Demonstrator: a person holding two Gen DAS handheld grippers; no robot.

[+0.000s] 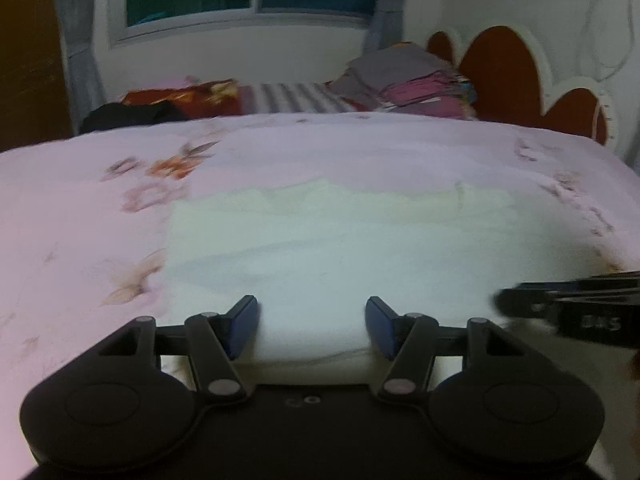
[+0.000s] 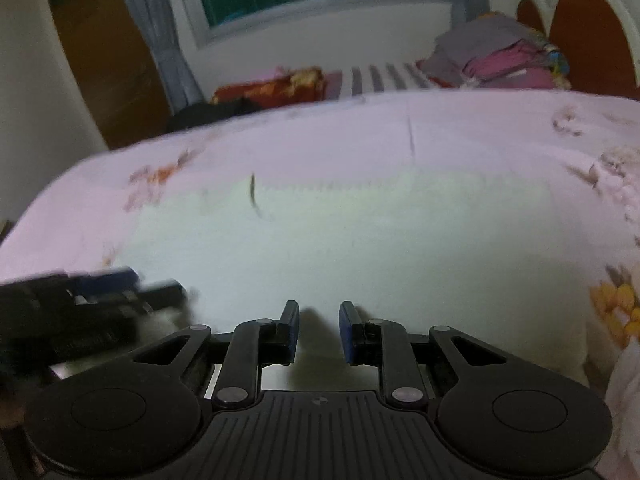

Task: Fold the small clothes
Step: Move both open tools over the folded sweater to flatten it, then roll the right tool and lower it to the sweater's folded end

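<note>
A pale, whitish garment (image 1: 320, 248) lies spread flat on the pink floral bedsheet (image 1: 80, 220). My left gripper (image 1: 312, 326) hovers over the garment's near edge. Its blue pads (image 1: 244, 328) stand wide apart, with the fabric lying loose between them. My right gripper (image 1: 560, 312) comes in blurred from the right. In the right wrist view the same garment (image 2: 340, 240) fills the middle. My right gripper (image 2: 319, 332) stands above its near part with a narrow gap between the jaws and nothing pinched. My left gripper (image 2: 100, 292) shows blurred at the left.
A pile of folded clothes (image 1: 404, 76) sits at the back right by the red headboard (image 1: 504, 76). A red patterned bundle (image 1: 188, 98) and a black cloth (image 1: 128, 116) lie at the back left. A thin dark mark (image 2: 253, 192) shows on the garment.
</note>
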